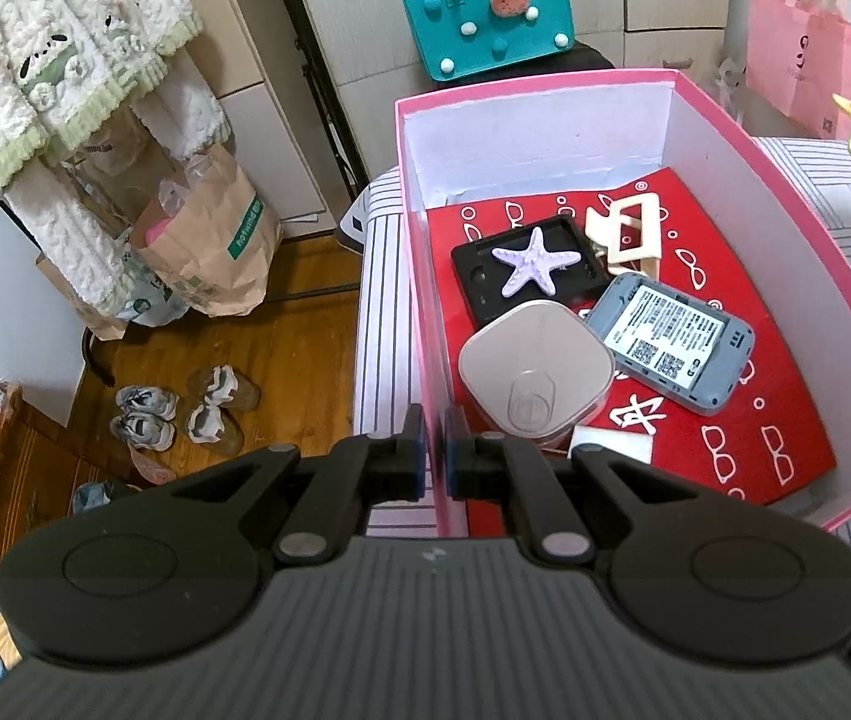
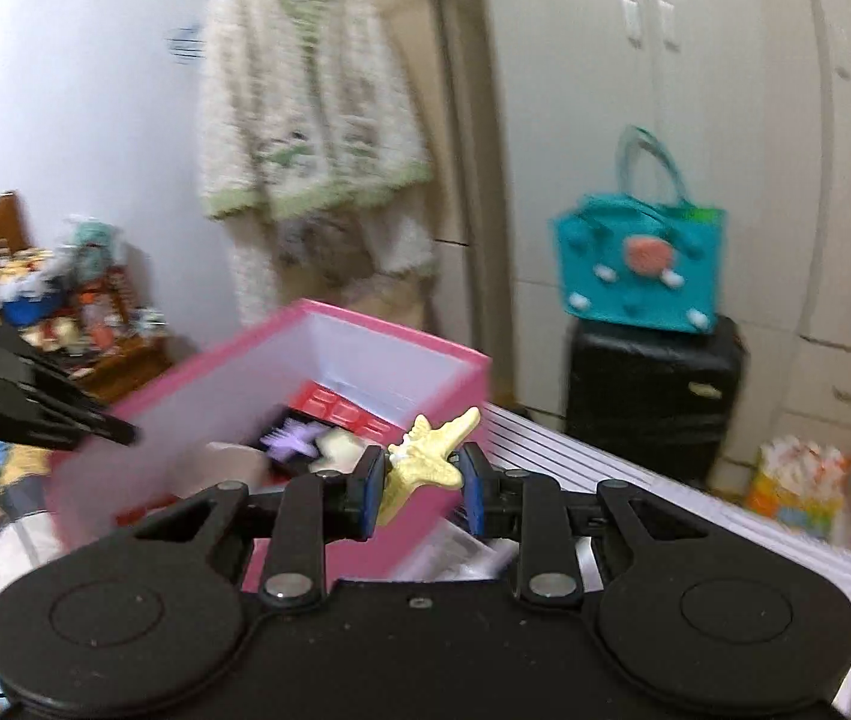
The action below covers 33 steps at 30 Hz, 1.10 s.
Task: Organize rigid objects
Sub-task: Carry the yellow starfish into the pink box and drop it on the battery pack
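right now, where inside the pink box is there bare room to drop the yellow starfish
Free: the red liner along the right wall of the pink box, and its near right corner. Crowded: left half, with purple starfish, beige case, grey router, hair claw.

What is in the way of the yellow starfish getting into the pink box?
Nothing visible blocks it. The right gripper holds the yellow starfish beside the pink box, whose top is open. Only the near wall must be cleared.

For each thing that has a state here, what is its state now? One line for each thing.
pink box: open, no lid on it
left gripper: shut on the pink box's wall
right gripper: shut on the yellow starfish, outside the box
purple starfish: lying on the black tray
grey device: back cover off, label showing
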{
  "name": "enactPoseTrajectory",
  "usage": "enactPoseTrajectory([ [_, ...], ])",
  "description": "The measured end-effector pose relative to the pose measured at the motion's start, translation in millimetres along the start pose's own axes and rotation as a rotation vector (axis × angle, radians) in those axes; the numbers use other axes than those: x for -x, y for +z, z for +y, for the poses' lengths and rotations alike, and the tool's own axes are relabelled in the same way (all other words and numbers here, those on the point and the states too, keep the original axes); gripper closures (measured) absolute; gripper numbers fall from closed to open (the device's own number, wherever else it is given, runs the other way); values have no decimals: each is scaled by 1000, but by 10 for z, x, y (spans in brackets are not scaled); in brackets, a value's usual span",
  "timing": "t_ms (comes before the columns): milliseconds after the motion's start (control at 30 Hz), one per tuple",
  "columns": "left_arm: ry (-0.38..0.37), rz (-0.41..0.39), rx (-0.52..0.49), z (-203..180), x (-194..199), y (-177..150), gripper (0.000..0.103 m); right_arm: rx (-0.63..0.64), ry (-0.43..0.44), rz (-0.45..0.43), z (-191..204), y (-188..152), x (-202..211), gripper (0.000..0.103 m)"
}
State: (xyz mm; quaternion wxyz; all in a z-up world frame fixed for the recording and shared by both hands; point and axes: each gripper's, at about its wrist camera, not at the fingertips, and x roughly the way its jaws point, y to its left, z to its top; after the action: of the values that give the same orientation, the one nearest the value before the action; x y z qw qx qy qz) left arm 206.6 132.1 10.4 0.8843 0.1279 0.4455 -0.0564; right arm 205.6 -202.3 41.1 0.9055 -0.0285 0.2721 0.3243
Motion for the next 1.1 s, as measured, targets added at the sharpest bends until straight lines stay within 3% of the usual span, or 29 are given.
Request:
enactPoseTrajectory([
  [167, -1, -5, -9, 2, 7, -5, 98, 71, 119, 76, 339, 170, -274, 71],
  [533, -18, -11, -13, 18, 6, -6, 99, 378, 140, 350, 872, 263, -1051, 71],
  [700, -44, -20, 12, 73, 14, -24, 99, 424, 131, 459, 902, 117, -1298, 71],
  [933, -62, -11, 8, 90, -29, -38, 99, 432, 142, 506, 918, 92, -1519, 71],
  [1033, -78, -5, 30, 121, -34, -34, 99, 381, 126, 470, 848, 145, -1465, 62],
  [1100, -89, 1, 41, 142, -36, -23, 99, 377, 93, 412, 799, 184, -1329, 62],
])
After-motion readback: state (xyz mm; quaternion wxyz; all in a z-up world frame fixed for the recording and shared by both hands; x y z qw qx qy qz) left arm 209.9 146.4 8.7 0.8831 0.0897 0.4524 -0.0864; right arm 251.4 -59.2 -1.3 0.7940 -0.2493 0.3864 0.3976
